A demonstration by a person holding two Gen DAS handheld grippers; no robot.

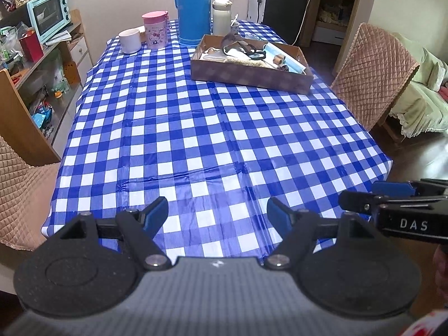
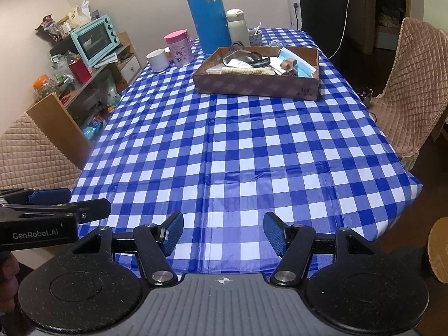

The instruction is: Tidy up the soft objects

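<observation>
Cardboard tray (image 2: 256, 85) holding the soft objects: it is sitting at the far end of the table (image 2: 238, 151), toward 12 o'clock from both cameras and slightly to the 1 o'clock side. Inside it a blue face mask (image 2: 301, 65) is lying against the right wall, a beige fuzzy cloth (image 2: 246, 70) along the near wall, and dark straps and a grey-white piece toward the back; these are overlapping and cannot be told apart further.

Behind the tray, at 11 to 12 o'clock, a tall blue thermos (image 2: 208, 16) is standing upright, with a white flask (image 2: 237, 25) just beside it on the right and a small patterned cup (image 2: 255, 37) holding a spoon beyond that. At 10 o'clock a pink lidded cup (image 2: 179, 46) and a white mug (image 2: 157, 59) are standing close together.

The checked blue-and-white cloth between tray and cameras is lying bare.

Left tongs (image 1: 217, 214) and right tongs (image 2: 223, 232) are hovering side by side over the near table edge, well apart from the tray. Both are standing open, the left pair wider, with nothing between the blue pads.

Quilted chairs (image 2: 411, 84) are flanking the table at 3 and 9 o'clock.
</observation>
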